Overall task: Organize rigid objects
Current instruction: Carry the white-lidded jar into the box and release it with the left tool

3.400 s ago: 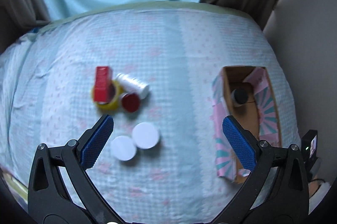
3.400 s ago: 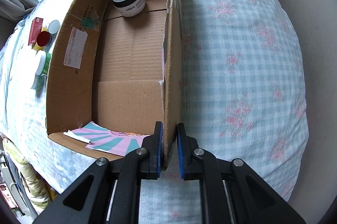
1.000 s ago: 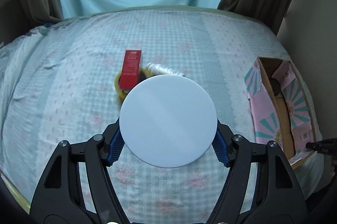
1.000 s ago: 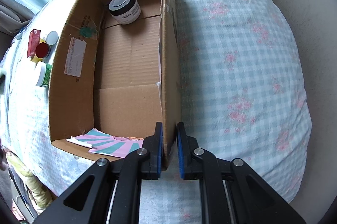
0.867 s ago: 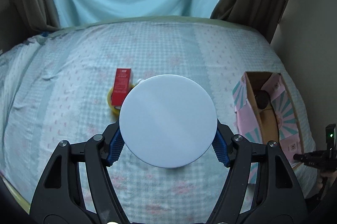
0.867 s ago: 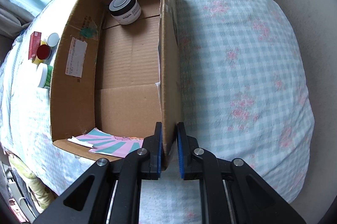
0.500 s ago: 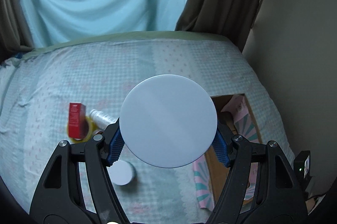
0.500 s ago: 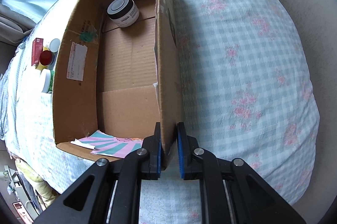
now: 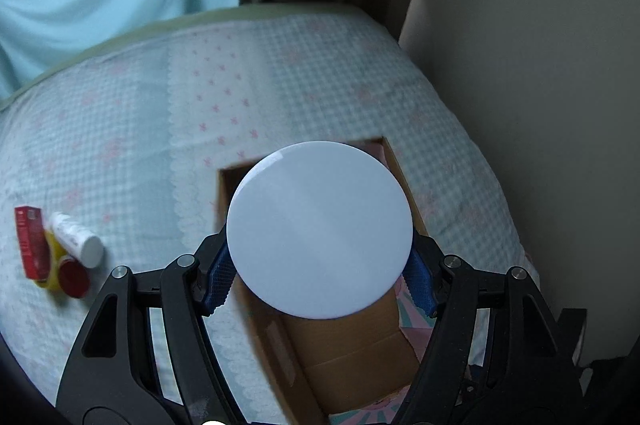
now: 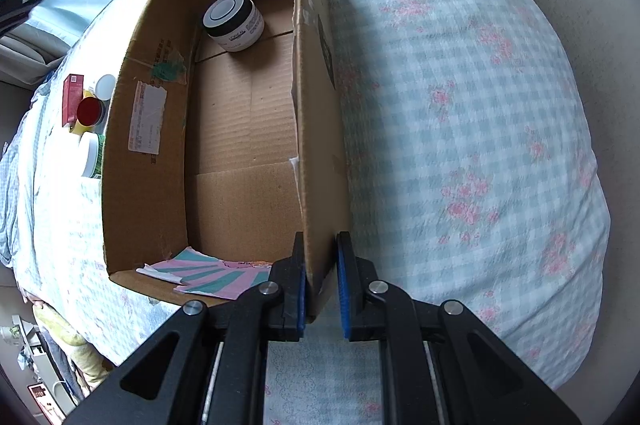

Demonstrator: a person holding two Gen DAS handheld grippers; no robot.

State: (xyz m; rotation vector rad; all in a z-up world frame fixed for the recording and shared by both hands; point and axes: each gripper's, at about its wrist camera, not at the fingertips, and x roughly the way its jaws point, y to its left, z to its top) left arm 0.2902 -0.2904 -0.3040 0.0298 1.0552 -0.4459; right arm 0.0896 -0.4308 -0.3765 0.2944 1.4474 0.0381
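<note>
Cardboard makes up the open box (image 10: 244,153) lying on our checked bedspread (image 10: 460,129), and it holds one black-and-white jar (image 10: 234,23) standing upright in its far corner, with a pink and teal paper flap (image 10: 208,271) folded in at the near end. Our right gripper (image 10: 320,283) has its jaws pinched narrow on the box's right wall. Our left gripper (image 9: 320,283) has its jaws clamped on a white-lidded jar (image 9: 319,241), held in the air above the box (image 9: 352,353). Left of the box on the bed lie a red carton (image 9: 29,241), a white bottle (image 9: 76,239), a red-lidded jar (image 9: 74,277) and another white-lidded tub (image 10: 90,151).
</note>
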